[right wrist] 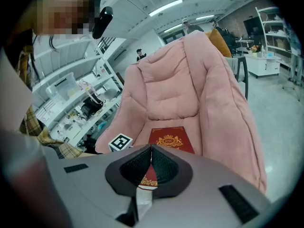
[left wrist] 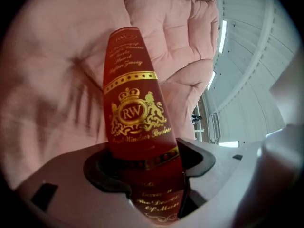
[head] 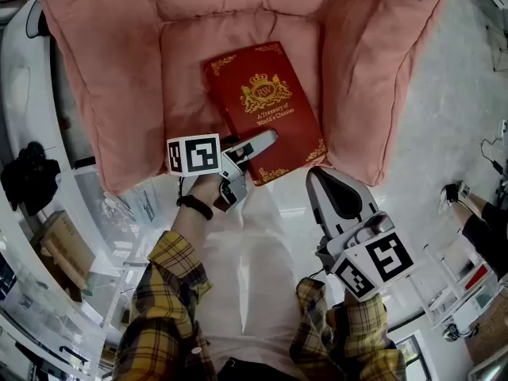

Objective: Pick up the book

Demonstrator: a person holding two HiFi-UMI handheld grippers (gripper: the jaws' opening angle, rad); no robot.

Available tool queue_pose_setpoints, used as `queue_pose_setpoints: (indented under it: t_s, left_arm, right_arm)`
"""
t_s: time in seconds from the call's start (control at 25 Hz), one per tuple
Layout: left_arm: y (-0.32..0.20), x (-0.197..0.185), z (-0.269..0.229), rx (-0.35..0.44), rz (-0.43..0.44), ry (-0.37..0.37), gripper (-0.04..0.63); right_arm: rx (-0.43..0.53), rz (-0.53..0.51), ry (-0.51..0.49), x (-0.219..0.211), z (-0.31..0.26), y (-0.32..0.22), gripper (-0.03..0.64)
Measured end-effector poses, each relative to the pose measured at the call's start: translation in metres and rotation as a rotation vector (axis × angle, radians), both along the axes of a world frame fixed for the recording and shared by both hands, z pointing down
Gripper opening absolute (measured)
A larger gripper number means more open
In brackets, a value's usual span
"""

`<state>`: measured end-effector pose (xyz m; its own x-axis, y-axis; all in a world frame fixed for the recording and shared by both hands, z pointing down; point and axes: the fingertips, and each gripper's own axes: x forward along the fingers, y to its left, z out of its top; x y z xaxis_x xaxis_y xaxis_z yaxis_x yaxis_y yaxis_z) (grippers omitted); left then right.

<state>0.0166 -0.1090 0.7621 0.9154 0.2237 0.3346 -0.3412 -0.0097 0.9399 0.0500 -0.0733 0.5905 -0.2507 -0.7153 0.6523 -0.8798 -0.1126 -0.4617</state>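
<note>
One book: thick red hardback book [head: 266,105] with gold crest, flat on pink cushioned armchair [head: 103,94] seat
Long axis: chair back to front edge
Left gripper [left wrist: 147,164]: clamped across spine
Right gripper [right wrist: 151,161]: jaws together, off book

A pink padded fabric armchair [head: 103,94] stands on a pale glossy floor [head: 464,94]. White shelving racks [right wrist: 61,94] line one side, long ceiling strip lights [right wrist: 164,7] glow overhead, and a white table [right wrist: 266,63] stands farther back.
</note>
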Motion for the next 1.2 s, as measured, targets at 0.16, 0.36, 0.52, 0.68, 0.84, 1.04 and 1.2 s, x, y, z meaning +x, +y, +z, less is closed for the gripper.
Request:
queue_pose_setpoints:
  t_s: [0.16, 0.36, 0.52, 0.68, 0.84, 1.04, 1.2]
  left_arm:
    - [0.000, -0.001, 0.002, -0.007, -0.001, -0.022, 0.293]
    - [0.001, -0.002, 0.001, 0.000, -0.009, -0.025, 0.276]
    - [0.001, -0.004, -0.004, 0.000, -0.032, -0.024, 0.262]
    - [0.006, -0.007, -0.012, 0.012, -0.037, -0.024, 0.253]
    - [0.008, -0.019, -0.027, 0.043, -0.048, -0.033, 0.250]
    - [0.001, -0.031, -0.058, 0.088, -0.083, -0.033, 0.249]
    - [-0.006, -0.041, -0.095, 0.122, -0.109, -0.021, 0.249]
  right_arm:
    - [0.000, 0.007, 0.004, 0.003, -0.003, 0.000, 0.018]
    - [-0.002, 0.015, 0.007, 0.004, -0.003, 0.003, 0.018]
    - [-0.007, 0.011, 0.006, 0.001, -0.003, 0.003, 0.018]
    - [-0.004, 0.005, 0.010, 0.001, -0.006, 0.004, 0.018]
    - [0.011, -0.010, 0.014, -0.004, -0.015, 0.003, 0.018]
    - [0.029, -0.037, 0.021, -0.011, -0.033, -0.001, 0.018]
    - [0.046, -0.058, 0.034, -0.016, -0.058, -0.003, 0.018]
